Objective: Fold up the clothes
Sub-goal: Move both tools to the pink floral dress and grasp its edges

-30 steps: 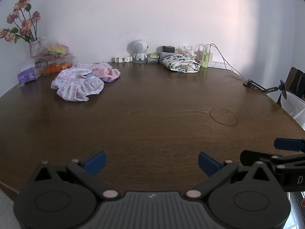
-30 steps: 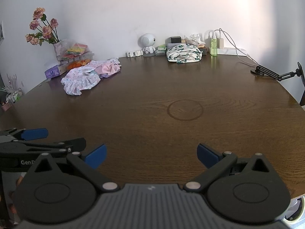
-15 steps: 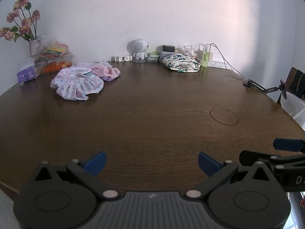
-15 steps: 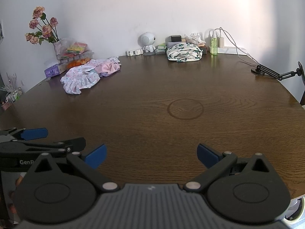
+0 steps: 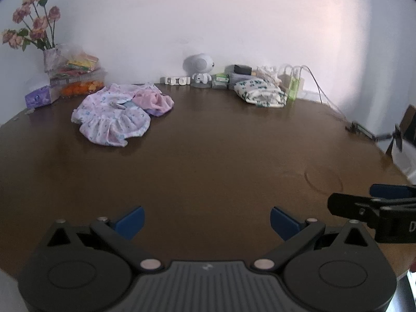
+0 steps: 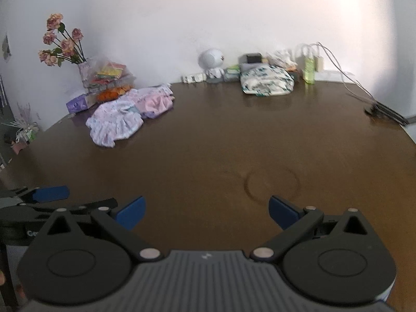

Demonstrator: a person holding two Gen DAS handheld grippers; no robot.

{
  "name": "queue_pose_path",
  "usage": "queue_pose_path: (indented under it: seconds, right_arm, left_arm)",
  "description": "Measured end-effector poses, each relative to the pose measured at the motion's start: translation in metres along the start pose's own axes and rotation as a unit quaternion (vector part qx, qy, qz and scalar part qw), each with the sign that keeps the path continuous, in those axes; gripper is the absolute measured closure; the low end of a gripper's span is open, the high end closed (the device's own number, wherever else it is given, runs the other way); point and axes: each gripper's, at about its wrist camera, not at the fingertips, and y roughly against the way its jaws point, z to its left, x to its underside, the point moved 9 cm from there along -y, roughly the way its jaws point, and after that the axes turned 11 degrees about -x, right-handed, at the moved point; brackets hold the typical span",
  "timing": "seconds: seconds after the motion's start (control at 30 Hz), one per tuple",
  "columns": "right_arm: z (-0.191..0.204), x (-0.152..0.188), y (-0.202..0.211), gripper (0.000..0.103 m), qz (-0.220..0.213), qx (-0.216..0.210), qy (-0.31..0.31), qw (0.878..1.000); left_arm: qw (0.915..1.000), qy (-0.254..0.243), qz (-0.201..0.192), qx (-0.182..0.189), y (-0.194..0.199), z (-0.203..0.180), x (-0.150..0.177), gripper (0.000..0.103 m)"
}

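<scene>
A heap of crumpled clothes lies at the far left of the dark wooden table [image 5: 208, 161]: a pale floral dress [image 5: 111, 119] [image 6: 114, 124] and a pink garment [image 5: 154, 101] [image 6: 154, 102] behind it. A folded white garment with green print [image 5: 260, 93] [image 6: 266, 83] sits at the far edge. My left gripper [image 5: 206, 219] is open and empty above the near table edge. My right gripper [image 6: 205, 212] is open and empty, level with it. Each gripper shows at the side of the other's view.
Along the wall stand a vase of pink flowers [image 5: 33, 33], a stack of snack boxes [image 5: 78, 78], a purple tissue pack [image 5: 39, 97], a white robot toy [image 5: 200, 70], a green bottle [image 6: 309, 69] and cables [image 6: 345, 75]. A black clamp stand [image 6: 384, 111] sits at the right rim.
Both grippers have moved forward and slightly up over the table, so the clothes look nearer. Both stay open and empty.
</scene>
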Motion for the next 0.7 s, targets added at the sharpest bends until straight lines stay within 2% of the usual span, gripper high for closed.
queue_pose_path:
  seconds: [0.17,0.27,0.37,0.57,0.7]
  right_arm:
    - [0.001,-0.036,-0.029,0.000,0.009,-0.013,0.015,1.000]
    - [0.007,-0.066,-0.051,0.000,0.011,-0.027,0.037,0.999]
    - [0.013,-0.098,-0.077,0.000,0.011,-0.040,0.048,0.998]
    - [0.033,-0.157,-0.142,0.000,0.036,-0.077,0.058,0.995]
    - [0.060,-0.191,-0.194,0.000,0.057,-0.108,0.070,0.990]
  left_arm:
    - [0.9998,0.019,0.002,0.012,-0.024,0.015,-0.035,0.000]
    - [0.9994,0.034,-0.005,0.001,-0.041,0.033,-0.062,0.000]
    - [0.9987,0.049,0.007,-0.011,-0.066,0.055,-0.087,0.000]
    - [0.9951,0.073,0.022,-0.062,-0.121,0.111,-0.127,0.000]
    - [0.9864,0.124,0.038,-0.101,-0.160,0.158,-0.143,0.000]
